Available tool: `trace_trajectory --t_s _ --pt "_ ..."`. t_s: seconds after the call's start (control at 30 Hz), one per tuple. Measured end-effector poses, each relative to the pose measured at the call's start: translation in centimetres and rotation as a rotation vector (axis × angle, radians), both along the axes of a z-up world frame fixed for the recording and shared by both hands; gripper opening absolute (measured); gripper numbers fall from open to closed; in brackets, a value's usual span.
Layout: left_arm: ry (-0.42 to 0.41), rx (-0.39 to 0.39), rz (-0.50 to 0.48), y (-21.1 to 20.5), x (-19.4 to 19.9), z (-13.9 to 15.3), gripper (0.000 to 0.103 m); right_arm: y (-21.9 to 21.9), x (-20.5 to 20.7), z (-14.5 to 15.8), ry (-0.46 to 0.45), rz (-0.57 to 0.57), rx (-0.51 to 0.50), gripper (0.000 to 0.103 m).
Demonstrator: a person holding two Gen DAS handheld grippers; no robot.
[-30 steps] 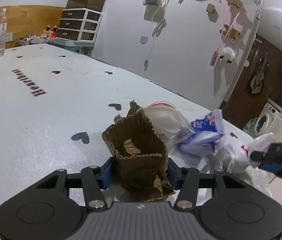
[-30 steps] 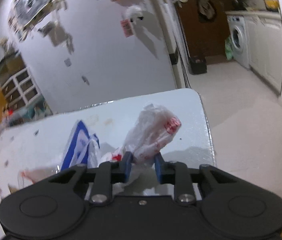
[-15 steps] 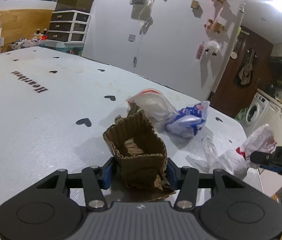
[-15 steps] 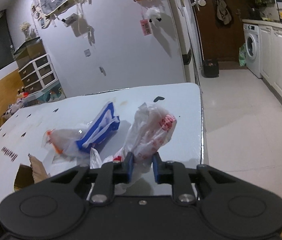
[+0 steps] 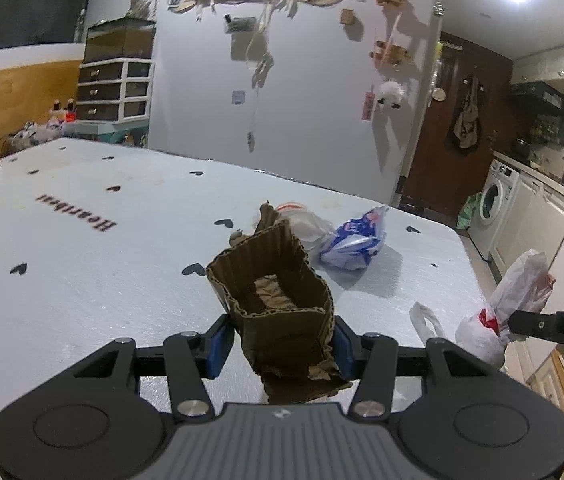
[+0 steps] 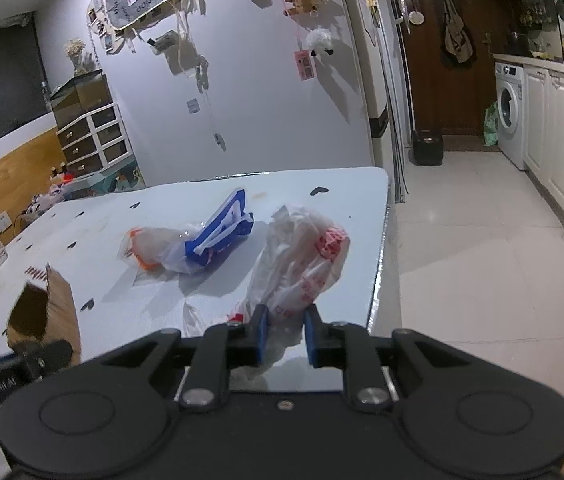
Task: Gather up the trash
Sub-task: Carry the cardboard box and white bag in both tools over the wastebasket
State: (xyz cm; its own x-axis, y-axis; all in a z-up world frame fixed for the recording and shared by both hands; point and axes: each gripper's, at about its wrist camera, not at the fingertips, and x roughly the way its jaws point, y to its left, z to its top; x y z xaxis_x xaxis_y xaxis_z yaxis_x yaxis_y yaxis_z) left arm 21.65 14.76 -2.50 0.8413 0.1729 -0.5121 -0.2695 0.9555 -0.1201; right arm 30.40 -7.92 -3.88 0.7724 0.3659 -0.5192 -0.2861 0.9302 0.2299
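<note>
Trash in hand: left gripper [image 5: 279, 350] clamps a torn cardboard sleeve [image 5: 277, 312], right gripper [image 6: 285, 334] pinches a white plastic bag [image 6: 302, 264] above the table [image 6: 93, 220] edge, where thin film may slip free

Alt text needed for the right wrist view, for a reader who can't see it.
The right gripper pinches a crumpled white plastic bag with red print above the corner of a white table. A blue-and-white wrapper and a clear bag lie farther back, and a torn cardboard piece shows at the left.
</note>
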Motion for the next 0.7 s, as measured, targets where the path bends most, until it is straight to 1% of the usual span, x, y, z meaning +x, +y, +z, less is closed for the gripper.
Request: trace_trajectory --t_s 0.23,0.37,0.57,0.7 --pt "-0.016 0.041 -0.041 -2.4 -2.2 1.5 0.052 -1.4 -3.2 1.1 -0.037 0.028 -0.031 0.019" --pt "-0.032 0.05 -0.052 -3.6 -3.3 2.2 0.052 -2.4 -5.0 1.8 -0.069 0.047 -0.023 0.019" --pt "-0.047 0.058 -0.072 -5.6 -4.4 2.8 0.052 -4.4 -7.0 2.6 -0.11 0.032 -0.046 0.018" --pt "-0.054 0.065 -0.096 -7.2 -4.8 3.0 0.052 -6.0 -7.9 2.9 -0.121 0.017 -0.051 0.018"
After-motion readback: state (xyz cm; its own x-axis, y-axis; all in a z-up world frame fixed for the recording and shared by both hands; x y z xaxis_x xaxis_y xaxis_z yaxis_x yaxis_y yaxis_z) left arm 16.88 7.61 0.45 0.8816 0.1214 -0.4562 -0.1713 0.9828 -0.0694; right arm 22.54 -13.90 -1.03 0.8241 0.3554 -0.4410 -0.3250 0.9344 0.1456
